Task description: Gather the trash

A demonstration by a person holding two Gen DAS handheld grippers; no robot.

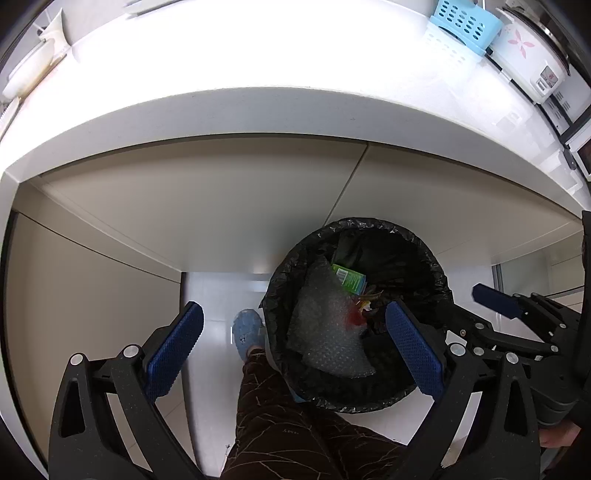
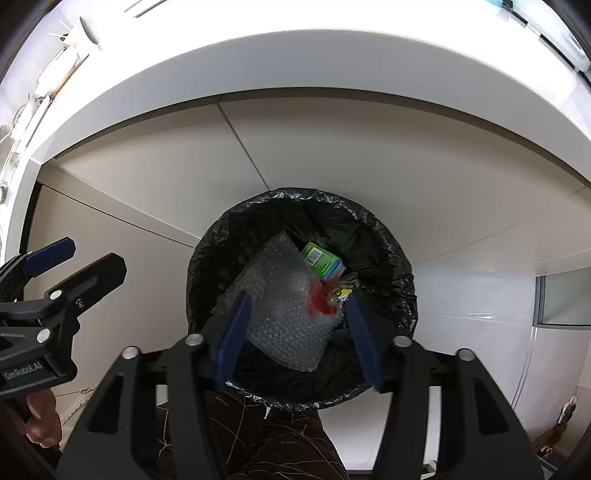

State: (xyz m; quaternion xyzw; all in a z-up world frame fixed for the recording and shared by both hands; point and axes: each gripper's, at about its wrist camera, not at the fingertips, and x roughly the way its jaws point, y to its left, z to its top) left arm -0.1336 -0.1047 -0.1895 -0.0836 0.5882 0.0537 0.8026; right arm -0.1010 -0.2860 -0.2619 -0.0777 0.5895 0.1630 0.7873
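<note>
A round bin (image 1: 424, 254) (image 2: 391, 251) lined with a black bag stands on the floor below the counter. Inside lie a sheet of bubble wrap (image 1: 325, 325) (image 2: 284, 317), a green carton (image 1: 349, 278) (image 2: 321, 260) and a red and yellow wrapper (image 1: 360, 314) (image 2: 325, 299). My right gripper (image 2: 297, 336) hangs over the bin mouth, open, with nothing pressed between its blue pads; it also shows at the right edge of the left wrist view (image 1: 517, 314). My left gripper (image 1: 295, 350) is open and empty, left of the bin's centre, and appears at the left of the right wrist view (image 2: 77, 258).
A white counter edge (image 1: 258, 110) overhangs beige cabinet doors (image 1: 203, 206) behind the bin. On the counter stand a blue perforated basket (image 1: 461, 22) and a white rice cooker (image 1: 532, 51). A person's patterned trouser leg (image 1: 288, 417) and blue slipper (image 1: 247, 332) are beside the bin.
</note>
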